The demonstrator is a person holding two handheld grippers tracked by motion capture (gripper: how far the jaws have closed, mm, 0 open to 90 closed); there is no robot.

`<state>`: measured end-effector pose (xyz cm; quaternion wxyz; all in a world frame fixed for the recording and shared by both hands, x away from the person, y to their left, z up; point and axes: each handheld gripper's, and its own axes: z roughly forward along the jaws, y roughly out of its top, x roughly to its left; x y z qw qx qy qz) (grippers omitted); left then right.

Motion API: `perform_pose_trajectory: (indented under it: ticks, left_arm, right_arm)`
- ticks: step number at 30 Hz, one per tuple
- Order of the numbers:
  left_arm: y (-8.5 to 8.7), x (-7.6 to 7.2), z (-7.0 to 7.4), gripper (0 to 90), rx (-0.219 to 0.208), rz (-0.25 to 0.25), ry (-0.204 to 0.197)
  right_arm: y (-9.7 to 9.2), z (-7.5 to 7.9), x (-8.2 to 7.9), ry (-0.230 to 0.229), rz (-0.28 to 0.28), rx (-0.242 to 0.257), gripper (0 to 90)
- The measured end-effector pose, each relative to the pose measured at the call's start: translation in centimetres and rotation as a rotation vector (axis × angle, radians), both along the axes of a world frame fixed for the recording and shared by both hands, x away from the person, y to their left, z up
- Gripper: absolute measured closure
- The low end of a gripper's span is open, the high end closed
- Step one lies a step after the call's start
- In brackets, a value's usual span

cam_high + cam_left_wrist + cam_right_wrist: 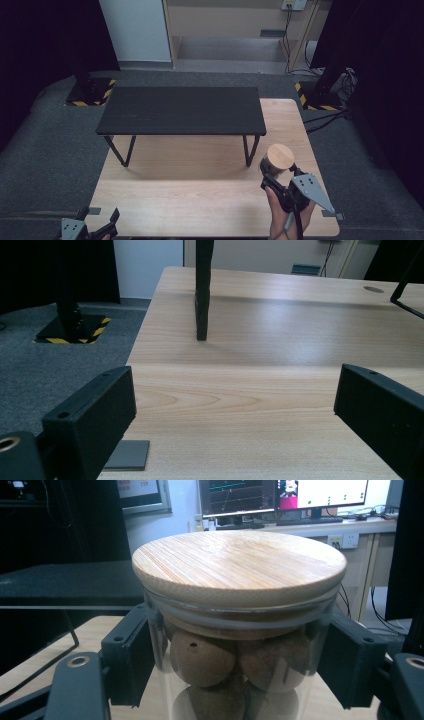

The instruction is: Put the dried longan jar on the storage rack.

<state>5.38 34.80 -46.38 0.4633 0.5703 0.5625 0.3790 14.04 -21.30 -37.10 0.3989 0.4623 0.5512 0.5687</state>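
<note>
Left gripper (102, 227): low at near edge, jaws spread wide, empty. Right gripper (277, 172): hand-held, jaws clamped on jar (280, 158).

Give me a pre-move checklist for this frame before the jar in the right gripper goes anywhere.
1. Grip: right gripper has its fingers on both sides of the clear glass jar with the round bamboo lid: ok.
2. Lid seated flat on the jar: ok.
3. Jar contents: brown round balls inside, none spilled: ok.
4. Jar lifted or resting on the light wooden table: cannot tell.
5. Low black shelf top bare, if that is the target: ok.
6. Left gripper open, holding nothing, at the near left table corner away from the jar: ok.
</note>
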Motion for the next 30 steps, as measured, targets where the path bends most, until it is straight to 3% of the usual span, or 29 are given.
perform_pose_trajectory:
  ticks: [16, 30]
  left_arm:
    - [-0.1, 0.0, 0.0, 2.0, -0.017, -0.022, -0.007]
    - [0.2, 0.1, 0.0, 2.1, -0.023, -0.021, -0.005]
  right_arm:
    - [1.9, 5.2, 4.9, -0.053, 0.052, -0.044, 25.8]
    - [3.7, 6.4, 9.6, -0.057, 0.063, -0.054, 25.9]
